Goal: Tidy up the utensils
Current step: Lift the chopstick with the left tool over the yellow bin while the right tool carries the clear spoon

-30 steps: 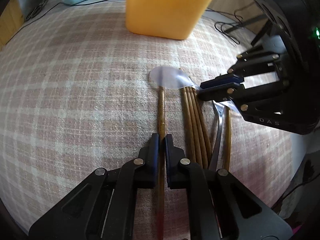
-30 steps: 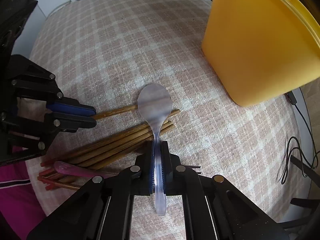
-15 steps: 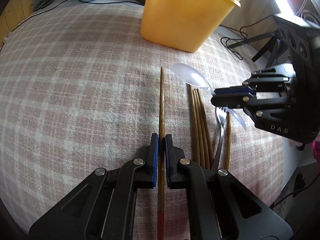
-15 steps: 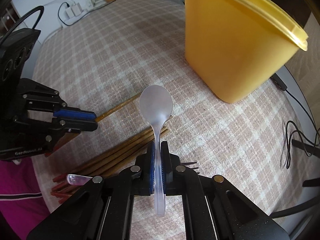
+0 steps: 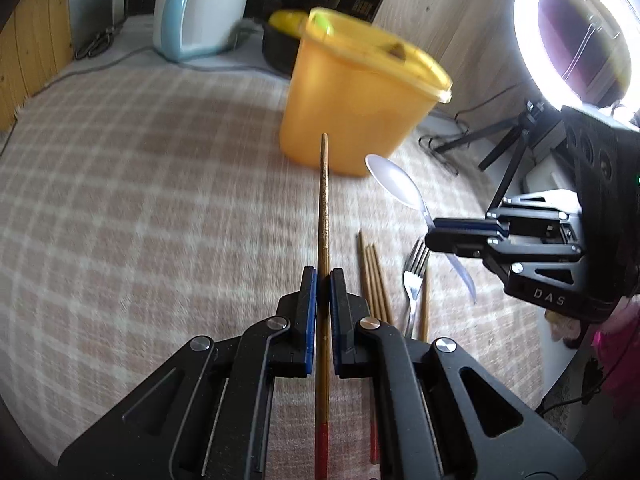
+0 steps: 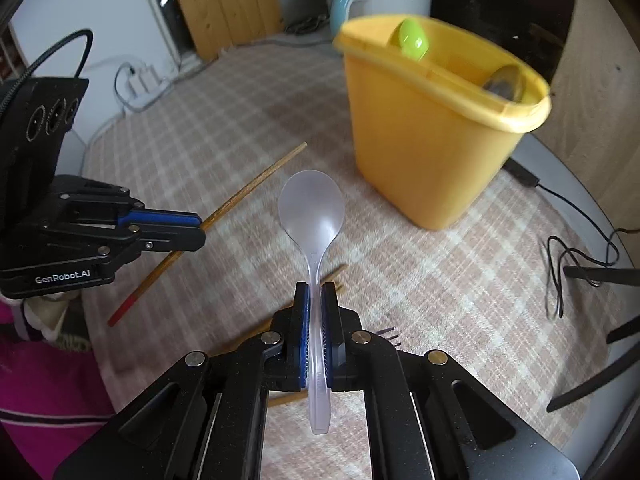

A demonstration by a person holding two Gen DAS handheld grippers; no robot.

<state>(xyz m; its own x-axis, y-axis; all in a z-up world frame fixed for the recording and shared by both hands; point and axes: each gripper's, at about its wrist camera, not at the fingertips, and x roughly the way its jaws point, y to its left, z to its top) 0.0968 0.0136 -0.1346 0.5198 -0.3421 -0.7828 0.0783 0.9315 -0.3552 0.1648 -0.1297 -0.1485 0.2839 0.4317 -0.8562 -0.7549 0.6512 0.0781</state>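
My left gripper (image 5: pixel 323 276) is shut on a wooden chopstick (image 5: pixel 324 200) with a red end, held off the table, its tip toward the yellow container (image 5: pixel 352 112). My right gripper (image 6: pixel 316 292) is shut on the handle of a clear plastic spoon (image 6: pixel 312 208), bowl forward, lifted above the cloth. In the right wrist view the left gripper (image 6: pixel 196 228) holds the chopstick (image 6: pixel 256 184) at the left. In the left wrist view the right gripper (image 5: pixel 432 232) carries the spoon (image 5: pixel 394 180) at the right. The yellow container (image 6: pixel 432 144) holds a green spoon (image 6: pixel 412 42) and a dark utensil (image 6: pixel 504 82).
Several wooden chopsticks (image 5: pixel 374 276) and a metal fork (image 5: pixel 414 276) lie on the checked tablecloth (image 5: pixel 140 208). A blue-and-white kettle (image 5: pixel 196 16) stands behind, a ring light (image 5: pixel 576 32) on a tripod at the right, cables (image 6: pixel 568 256) by the table's edge. A pink sleeve (image 6: pixel 36 384) shows at the lower left.
Both grippers have risen off the table, the left with the chopstick and the right with the clear spoon. Both views now tilt up toward the yellow container, showing its rim.
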